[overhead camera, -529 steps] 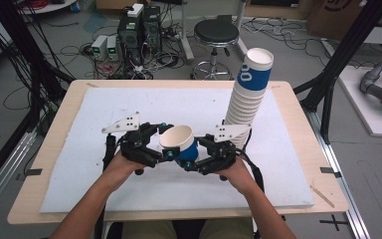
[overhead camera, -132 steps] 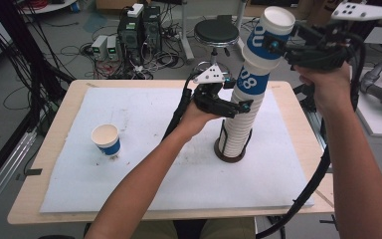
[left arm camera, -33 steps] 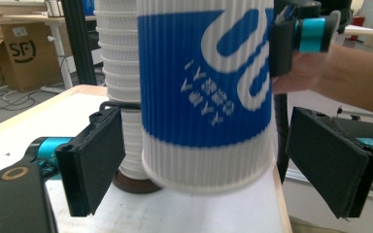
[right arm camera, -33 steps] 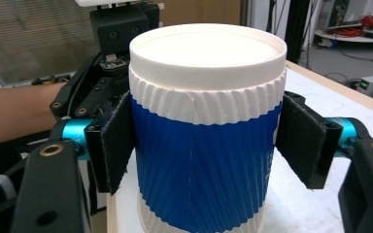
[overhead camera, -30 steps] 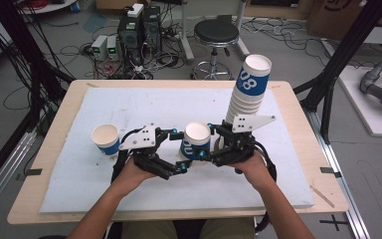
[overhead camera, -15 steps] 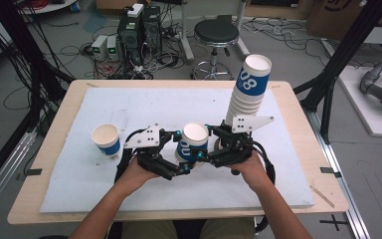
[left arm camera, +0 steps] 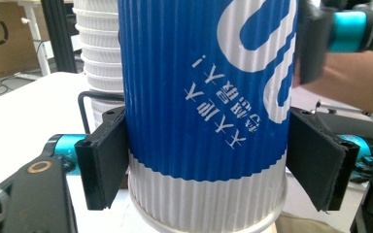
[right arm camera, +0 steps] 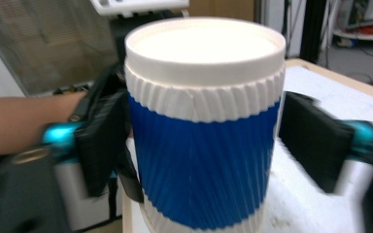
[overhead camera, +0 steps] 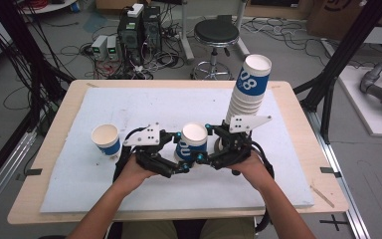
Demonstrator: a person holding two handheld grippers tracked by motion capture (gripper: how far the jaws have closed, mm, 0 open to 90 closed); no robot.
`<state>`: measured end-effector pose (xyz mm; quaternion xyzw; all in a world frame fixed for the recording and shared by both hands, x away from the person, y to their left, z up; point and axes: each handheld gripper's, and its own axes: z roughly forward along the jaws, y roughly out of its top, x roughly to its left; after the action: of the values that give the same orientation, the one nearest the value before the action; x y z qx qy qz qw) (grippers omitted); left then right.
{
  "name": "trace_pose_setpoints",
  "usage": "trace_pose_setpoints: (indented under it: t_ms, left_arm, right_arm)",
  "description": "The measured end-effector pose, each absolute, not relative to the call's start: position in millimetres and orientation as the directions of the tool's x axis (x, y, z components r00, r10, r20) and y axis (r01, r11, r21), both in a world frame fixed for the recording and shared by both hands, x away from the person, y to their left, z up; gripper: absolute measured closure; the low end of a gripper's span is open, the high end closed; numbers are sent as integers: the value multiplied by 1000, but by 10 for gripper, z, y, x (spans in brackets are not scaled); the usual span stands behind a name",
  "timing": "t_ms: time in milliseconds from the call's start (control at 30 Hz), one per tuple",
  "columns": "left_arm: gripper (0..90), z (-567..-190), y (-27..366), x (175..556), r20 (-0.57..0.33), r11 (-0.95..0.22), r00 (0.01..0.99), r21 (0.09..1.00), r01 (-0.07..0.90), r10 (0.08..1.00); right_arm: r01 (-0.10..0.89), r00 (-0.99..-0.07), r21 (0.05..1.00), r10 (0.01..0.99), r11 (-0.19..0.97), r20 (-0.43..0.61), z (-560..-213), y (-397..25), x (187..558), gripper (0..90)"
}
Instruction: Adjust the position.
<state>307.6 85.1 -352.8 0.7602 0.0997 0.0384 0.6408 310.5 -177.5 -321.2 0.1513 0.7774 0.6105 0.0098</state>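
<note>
White mat (overhead camera: 288,169): cup (overhead camera: 192,142) mid-table between left gripper (overhead camera: 176,152) and right gripper (overhead camera: 205,144); both grippers' jaws wide, flanking it.

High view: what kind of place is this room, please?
Probably a robotics lab or data-recording workshop. Computer towers and loose cables sit on the floor behind the table, black frame posts stand around it, and a round stool waits nearby.

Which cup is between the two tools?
The middle cup, flanked by the left tool and right tool. The single cup stands apart left; the stack behind.
</note>
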Motion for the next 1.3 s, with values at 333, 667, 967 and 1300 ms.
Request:
trace_pose_setpoints:
  t_ms: [333, 667, 967, 1300]
  left_arm:
    - [224, -3474, 927, 3064, -34, -252, 977, 964, 88, 210]
    - [224, -3417, 958, 3075, -6, -358, 980, 931, 78, 197]
    - [224, -3392, 894, 3082, 11, -414, 984, 908, 66, 180]
    - [223, -3368, 842, 3092, 23, -476, 987, 878, 55, 158]
  right_arm:
    - [179, -968, 931, 224, 317, 110, -3070, -1768, 3131, 160]
    - [125, -984, 881, 172, 456, 50, -2805, -1775, 3203, 160]
    - [72, -994, 822, 106, 564, 14, -2588, -1646, 3312, 160]
    - [34, -999, 729, 43, 683, 7, -2644, -1447, 3352, 161]
